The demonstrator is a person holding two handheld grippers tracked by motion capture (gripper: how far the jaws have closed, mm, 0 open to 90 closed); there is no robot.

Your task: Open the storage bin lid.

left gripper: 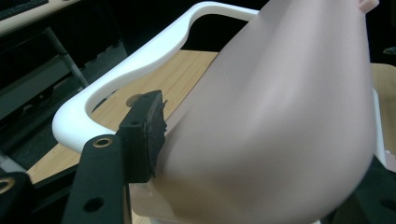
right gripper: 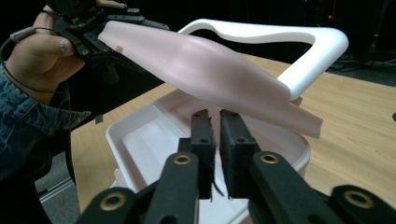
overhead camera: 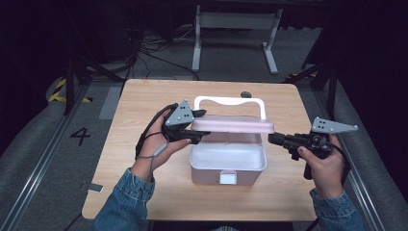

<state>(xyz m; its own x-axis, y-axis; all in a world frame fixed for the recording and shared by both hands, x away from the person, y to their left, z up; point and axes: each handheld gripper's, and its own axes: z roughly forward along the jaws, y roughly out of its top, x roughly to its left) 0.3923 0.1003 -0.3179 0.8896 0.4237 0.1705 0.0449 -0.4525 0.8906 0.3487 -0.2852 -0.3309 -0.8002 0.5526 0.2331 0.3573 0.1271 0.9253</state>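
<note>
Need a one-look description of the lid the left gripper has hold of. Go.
Start at the wooden table; in its middle sits a pale pink box, open, with a white latch at its front. The lid is the curved pink panel raised over the box's rear, with the left gripper shut on its left end. A white loop handle stands behind it.

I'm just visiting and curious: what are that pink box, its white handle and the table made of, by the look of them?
The pink box and its lid look like moulded plastic: smooth, matte, with rounded edges and an even colour. The white handle seems plastic too, slightly glossier. The table shows a light wood grain, probably laminate, though that is hard to tell.
</note>
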